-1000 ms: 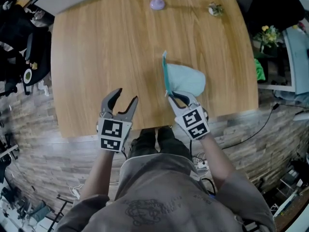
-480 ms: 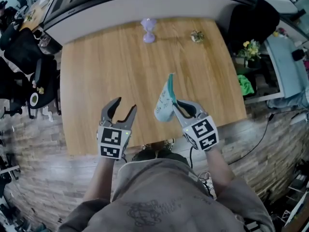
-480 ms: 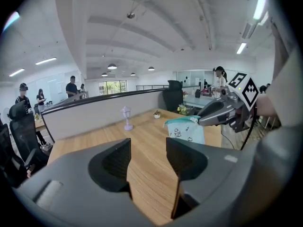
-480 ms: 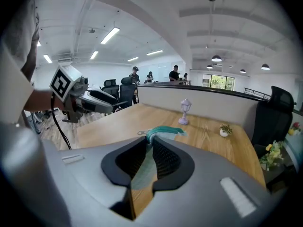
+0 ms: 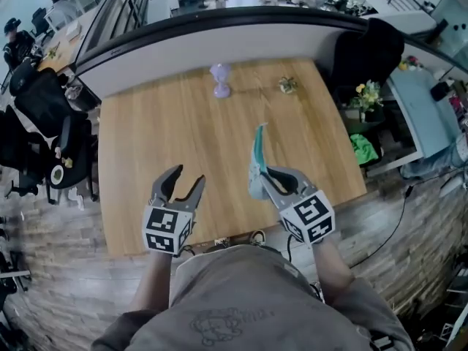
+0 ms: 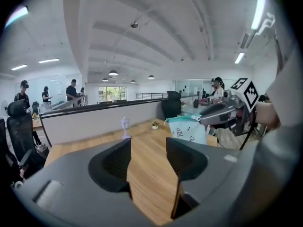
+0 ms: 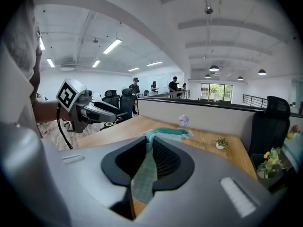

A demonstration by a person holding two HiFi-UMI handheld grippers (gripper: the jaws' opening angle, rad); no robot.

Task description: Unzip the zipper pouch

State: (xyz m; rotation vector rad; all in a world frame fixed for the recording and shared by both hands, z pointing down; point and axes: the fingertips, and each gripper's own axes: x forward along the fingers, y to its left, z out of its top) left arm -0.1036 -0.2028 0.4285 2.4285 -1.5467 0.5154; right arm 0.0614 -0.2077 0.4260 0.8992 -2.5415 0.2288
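Head view steeply down; gripper views level along jaws (sharing table (image 5: 168, 137)).

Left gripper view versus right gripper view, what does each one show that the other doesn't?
Left only: bare table between the pads of the open left claw, and the pouch's prints. Right only: pouch fabric pinched inside the right claw, and yellow flowers. Both: the pouch, table, lamp and plant.
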